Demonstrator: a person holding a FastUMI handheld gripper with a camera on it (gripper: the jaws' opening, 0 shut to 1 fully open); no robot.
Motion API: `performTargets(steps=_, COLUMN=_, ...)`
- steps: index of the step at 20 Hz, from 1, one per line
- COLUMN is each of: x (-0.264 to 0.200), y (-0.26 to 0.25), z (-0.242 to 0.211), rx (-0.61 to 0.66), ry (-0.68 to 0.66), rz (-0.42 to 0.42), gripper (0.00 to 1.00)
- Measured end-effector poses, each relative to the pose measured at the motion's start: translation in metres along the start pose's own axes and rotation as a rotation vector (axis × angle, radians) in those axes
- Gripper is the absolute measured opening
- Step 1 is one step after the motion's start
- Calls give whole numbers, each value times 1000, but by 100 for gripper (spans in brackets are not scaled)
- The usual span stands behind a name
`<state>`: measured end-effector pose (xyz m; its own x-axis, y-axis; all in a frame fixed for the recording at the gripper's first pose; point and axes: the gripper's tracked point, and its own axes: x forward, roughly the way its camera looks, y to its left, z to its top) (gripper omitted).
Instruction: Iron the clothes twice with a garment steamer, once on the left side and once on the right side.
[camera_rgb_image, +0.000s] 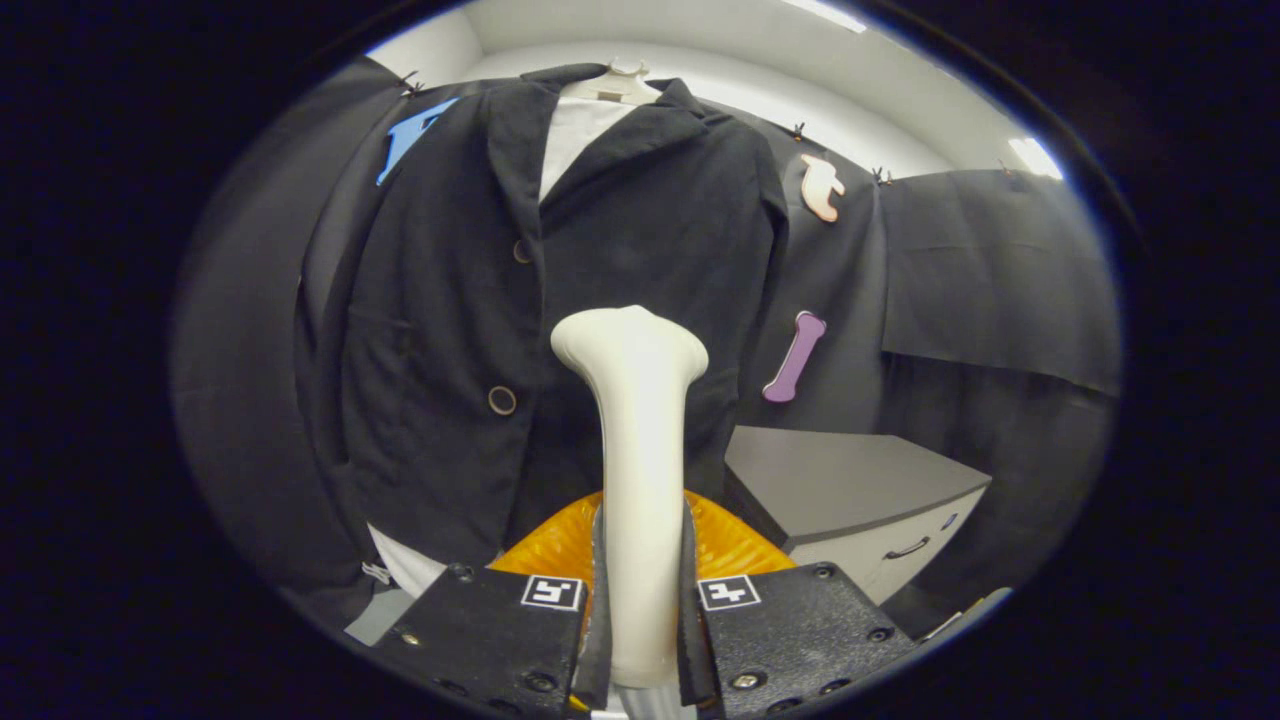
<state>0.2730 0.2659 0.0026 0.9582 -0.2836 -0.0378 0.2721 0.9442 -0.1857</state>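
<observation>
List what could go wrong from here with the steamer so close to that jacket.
1. The steamer is held low on its handle by the gripper, both fingers pressing it; its tall head could tilt or slip during a stroke.
2. The jacket hangs loosely on a hanger, so pushing may swing it away rather than flatten it.
3. The buttons near the front edge could catch the steamer head.

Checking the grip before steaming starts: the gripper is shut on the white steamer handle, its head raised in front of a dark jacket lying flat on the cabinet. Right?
Not quite. The gripper is shut on the steamer, but the jacket hangs on a hanger, beside the cabinet. The gripper view shows it.
</observation>
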Motion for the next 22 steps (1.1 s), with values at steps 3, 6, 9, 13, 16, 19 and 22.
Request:
performTargets(steps=3, x=-3, y=5, z=-22, rx=-9, ry=24, rz=6, gripper=29)
performTargets(steps=6, x=-7, y=10, z=-42, rx=-26, ry=34, rz=7, gripper=29)
performTargets(steps=9, x=-7, y=12, z=-77, rx=-38, ry=85, rz=1, gripper=29)
performTargets(steps=13, x=-7, y=18, z=-109, rx=-52, ry=136, rz=29, gripper=29)
performTargets(steps=16, x=-12, y=21, z=-129, rx=-54, ry=165, rz=32, gripper=29)
performTargets(steps=19, x=-15, y=22, z=-141, rx=-64, ry=191, rz=32, gripper=29)
performTargets(steps=22, x=-23, y=21, z=-147, rx=-29, ry=223, rz=27, gripper=29)
